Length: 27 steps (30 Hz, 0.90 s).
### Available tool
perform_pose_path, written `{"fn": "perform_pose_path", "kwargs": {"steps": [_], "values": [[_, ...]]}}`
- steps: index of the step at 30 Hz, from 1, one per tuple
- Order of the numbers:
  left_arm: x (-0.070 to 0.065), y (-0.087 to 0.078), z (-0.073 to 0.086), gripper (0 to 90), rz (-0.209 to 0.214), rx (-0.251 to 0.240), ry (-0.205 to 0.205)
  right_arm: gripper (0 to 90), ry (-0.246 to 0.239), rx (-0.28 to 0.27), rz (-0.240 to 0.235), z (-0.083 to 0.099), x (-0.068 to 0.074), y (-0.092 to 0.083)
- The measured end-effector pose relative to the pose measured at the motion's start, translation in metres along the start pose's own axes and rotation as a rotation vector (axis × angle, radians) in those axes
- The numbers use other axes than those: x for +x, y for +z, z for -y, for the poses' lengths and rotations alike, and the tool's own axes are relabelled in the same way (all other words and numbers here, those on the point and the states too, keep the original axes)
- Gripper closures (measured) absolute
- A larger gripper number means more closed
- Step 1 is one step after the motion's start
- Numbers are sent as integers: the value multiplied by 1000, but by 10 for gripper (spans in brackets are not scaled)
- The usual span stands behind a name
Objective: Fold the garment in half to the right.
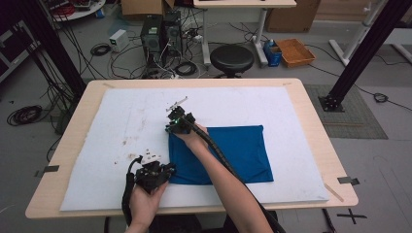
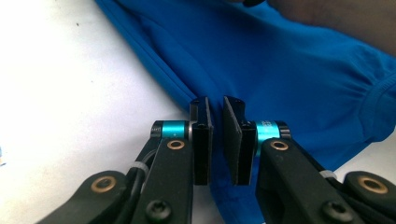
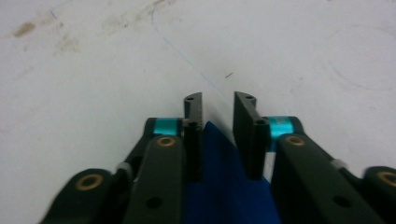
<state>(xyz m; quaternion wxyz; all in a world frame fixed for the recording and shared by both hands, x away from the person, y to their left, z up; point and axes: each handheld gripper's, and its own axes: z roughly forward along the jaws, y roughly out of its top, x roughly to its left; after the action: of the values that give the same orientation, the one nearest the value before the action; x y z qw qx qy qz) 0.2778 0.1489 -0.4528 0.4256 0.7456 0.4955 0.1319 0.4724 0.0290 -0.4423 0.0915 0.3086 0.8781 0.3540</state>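
Note:
A blue cloth [image 1: 243, 150] lies folded flat on the white mat [image 1: 121, 121], right of the middle. My left gripper [image 1: 163, 174] sits at the cloth's near left corner. In the left gripper view its jaws [image 2: 217, 112] stand almost together, pinching the hemmed edge of the cloth [image 2: 280, 60]. My right gripper [image 1: 176, 127] is at the cloth's far left corner, and its forearm crosses over the cloth. In the right gripper view that gripper [image 3: 218, 107] is open, with a point of the blue cloth [image 3: 224, 186] lying between its fingers.
The mat covers most of the wooden table [image 1: 311, 111] and has brown stains [image 1: 128, 141] on its left part. Beyond the far edge stand a black stool [image 1: 231, 58], computer towers [image 1: 153, 31], cables and an orange tray [image 1: 295, 51]. Black frame posts rise at both sides.

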Motion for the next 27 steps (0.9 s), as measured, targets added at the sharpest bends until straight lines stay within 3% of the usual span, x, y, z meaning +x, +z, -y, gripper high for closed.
{"fn": "perform_pose_path", "kwargs": {"steps": [3,6,12,20,27], "values": [[0,0,0,817,-2,-1,1,876,-17,-3,0,-1,0,0],[0,-1,0,828,3,-11,-1,883,-40,-10,16,-2,1,-4],[-4,-5,-3,841,24,-53,22,882,-42,-51,-1,-8,-4,-26],[-36,-13,-23,843,105,-125,87,879,-17,-123,-65,-4,-26,-74],[-65,2,-41,849,172,-139,112,874,4,-148,-44,13,-56,-118]]}}
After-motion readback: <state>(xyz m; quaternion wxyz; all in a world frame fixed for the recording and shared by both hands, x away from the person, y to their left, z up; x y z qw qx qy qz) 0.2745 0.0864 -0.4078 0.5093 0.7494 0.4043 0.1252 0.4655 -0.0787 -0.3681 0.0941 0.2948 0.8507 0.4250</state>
